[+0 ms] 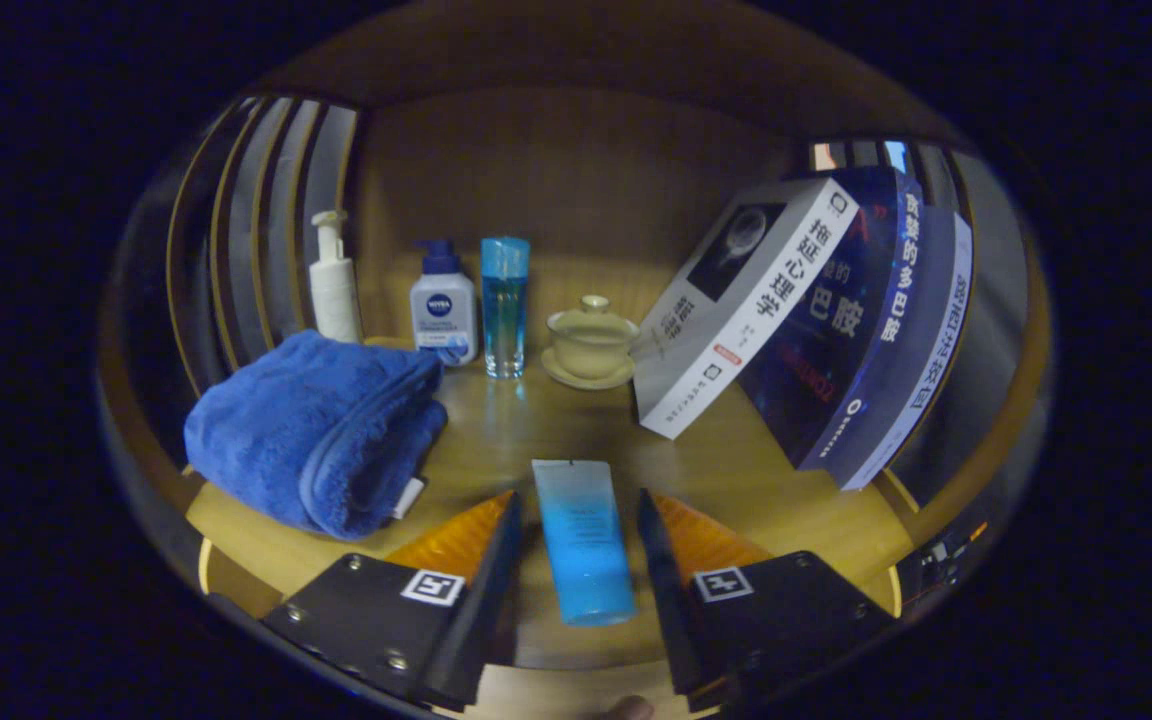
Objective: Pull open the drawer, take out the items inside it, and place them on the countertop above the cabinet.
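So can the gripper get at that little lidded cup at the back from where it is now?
Probably not yet. The gripper has a blue tube lying between its open fingers, blocking a straight approach, though the wood beyond, up to the lidded cup, looks free.

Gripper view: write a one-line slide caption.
Blue squeeze tube lying between the open fingers on the wooden countertop, with a folded blue towel and leaning books beyond.
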{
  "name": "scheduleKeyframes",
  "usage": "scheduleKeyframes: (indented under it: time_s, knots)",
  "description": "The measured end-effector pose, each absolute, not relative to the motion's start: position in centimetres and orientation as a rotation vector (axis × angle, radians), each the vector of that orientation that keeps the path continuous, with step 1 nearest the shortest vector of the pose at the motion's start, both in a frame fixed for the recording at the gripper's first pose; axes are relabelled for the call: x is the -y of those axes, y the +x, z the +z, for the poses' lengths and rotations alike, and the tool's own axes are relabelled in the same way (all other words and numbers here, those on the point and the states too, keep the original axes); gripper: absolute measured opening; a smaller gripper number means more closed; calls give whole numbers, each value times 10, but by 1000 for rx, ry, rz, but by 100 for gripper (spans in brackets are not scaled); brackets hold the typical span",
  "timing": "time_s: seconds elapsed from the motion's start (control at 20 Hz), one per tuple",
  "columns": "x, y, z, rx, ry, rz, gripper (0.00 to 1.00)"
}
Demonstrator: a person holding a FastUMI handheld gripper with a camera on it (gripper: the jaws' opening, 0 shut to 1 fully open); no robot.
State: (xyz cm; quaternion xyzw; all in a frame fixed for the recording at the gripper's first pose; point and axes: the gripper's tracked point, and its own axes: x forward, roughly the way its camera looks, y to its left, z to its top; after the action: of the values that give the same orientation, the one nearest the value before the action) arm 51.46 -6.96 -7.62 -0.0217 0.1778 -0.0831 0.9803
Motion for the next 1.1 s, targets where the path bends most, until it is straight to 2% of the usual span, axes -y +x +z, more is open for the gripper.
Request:
scheduleKeyframes:
  time_s: [0.2, 0.8, 1.1]
  knots:
    - [69, 488, -41, -292, 2, -192, 95]
    - [69, 327, 33, -166, 27, -240, 97]
    - [69, 259, 20, -121, -6, -251, 97]
